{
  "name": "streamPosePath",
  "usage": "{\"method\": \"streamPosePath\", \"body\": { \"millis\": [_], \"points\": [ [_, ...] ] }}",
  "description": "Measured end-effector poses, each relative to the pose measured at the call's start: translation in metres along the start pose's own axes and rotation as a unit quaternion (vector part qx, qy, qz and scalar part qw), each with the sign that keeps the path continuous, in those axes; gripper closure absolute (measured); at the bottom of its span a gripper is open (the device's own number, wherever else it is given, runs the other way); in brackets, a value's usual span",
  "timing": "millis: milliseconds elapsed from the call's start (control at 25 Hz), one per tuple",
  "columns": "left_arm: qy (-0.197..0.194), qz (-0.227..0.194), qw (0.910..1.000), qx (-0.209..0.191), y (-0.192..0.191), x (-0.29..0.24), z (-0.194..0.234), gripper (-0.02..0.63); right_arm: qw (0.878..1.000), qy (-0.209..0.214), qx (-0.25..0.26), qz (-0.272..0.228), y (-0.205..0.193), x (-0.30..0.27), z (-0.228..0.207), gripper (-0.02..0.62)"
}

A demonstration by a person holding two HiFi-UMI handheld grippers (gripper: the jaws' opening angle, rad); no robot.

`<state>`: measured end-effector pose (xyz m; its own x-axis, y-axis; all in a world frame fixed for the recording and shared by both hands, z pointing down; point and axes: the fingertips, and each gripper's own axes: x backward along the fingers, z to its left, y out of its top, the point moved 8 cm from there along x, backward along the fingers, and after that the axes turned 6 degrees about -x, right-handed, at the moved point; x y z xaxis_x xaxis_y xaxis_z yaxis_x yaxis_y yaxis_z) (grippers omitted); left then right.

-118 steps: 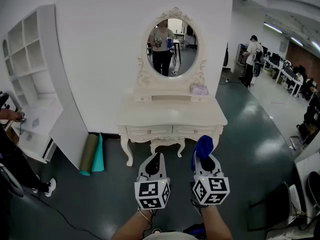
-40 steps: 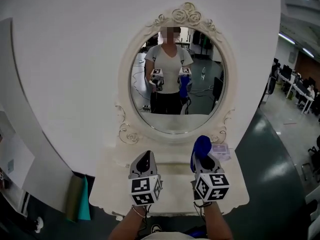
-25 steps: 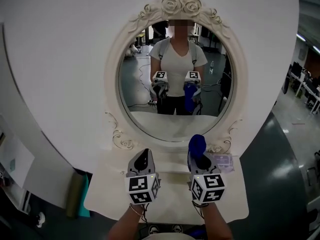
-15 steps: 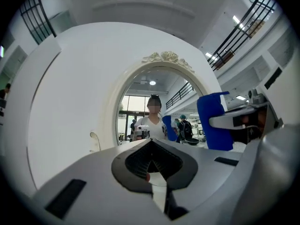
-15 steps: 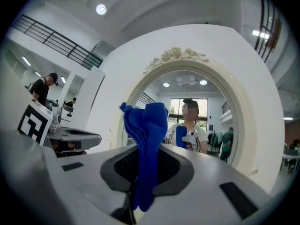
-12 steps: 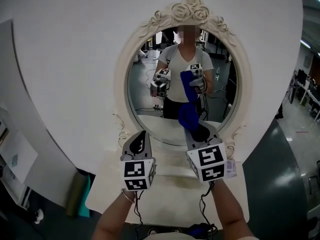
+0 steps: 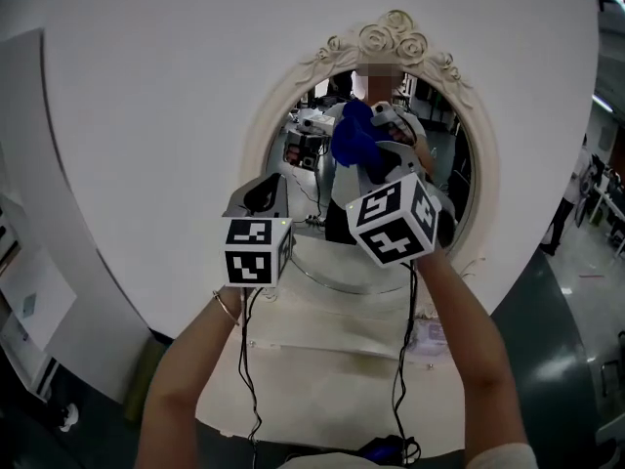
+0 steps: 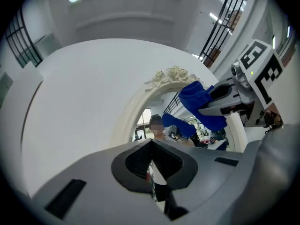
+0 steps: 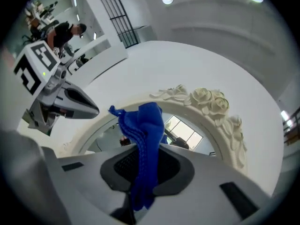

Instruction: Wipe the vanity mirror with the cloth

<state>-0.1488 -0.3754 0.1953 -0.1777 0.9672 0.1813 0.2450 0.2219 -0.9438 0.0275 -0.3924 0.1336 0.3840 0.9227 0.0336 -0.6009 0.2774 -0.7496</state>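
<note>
The oval vanity mirror in a cream carved frame hangs on the white wall above the vanity table. My right gripper is raised in front of the upper glass and is shut on a blue cloth, which bunches up past the jaw tips. In the right gripper view the cloth stands between the jaws of the right gripper just below the frame's roses. My left gripper is held beside it at the mirror's left edge. Its jaws are shut on nothing.
The white vanity table lies below my arms, with a small packet on its right side. A white shelf unit stands at the left. Black cables hang from both grippers.
Both grippers have risen from just above the table top to mirror height. The right one has carried the cloth up to the upper part of the glass.
</note>
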Motion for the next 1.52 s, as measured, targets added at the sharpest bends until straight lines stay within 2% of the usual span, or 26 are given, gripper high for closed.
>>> {"method": "streamPosePath", "body": {
  "millis": [120, 240, 400, 560, 1080, 1240, 1520],
  "points": [
    [0.012, -0.013, 0.9997, 0.018, 0.021, -0.013, 0.022, 0.601, 0.997, -0.024, 0.072, 0.015, 0.029, -0.020, -0.008, 0.532],
    [0.018, -0.016, 0.9992, 0.032, 0.032, -0.020, 0.034, 0.601, 0.989, -0.029, 0.140, 0.039, 0.049, -0.040, 0.000, 0.532],
    [0.030, -0.004, 0.9988, 0.039, 0.030, -0.023, 0.045, 0.601, 0.979, -0.044, 0.191, 0.058, 0.065, -0.062, 0.013, 0.532],
    [0.045, 0.009, 0.9986, 0.025, 0.021, -0.020, 0.055, 0.601, 0.977, -0.045, 0.199, 0.059, 0.073, -0.071, 0.024, 0.532],
    [0.062, 0.034, 0.9969, 0.034, -0.009, -0.011, 0.075, 0.601, 0.975, -0.032, 0.209, 0.070, 0.068, -0.081, 0.042, 0.532],
    [0.060, 0.041, 0.9963, 0.047, -0.023, -0.005, 0.073, 0.600, 0.973, -0.019, 0.216, 0.077, 0.061, -0.084, 0.059, 0.532],
    [0.061, 0.078, 0.9933, 0.059, -0.063, 0.005, 0.067, 0.601, 0.970, 0.018, 0.223, 0.093, 0.036, -0.089, 0.095, 0.532]
  ]
}}
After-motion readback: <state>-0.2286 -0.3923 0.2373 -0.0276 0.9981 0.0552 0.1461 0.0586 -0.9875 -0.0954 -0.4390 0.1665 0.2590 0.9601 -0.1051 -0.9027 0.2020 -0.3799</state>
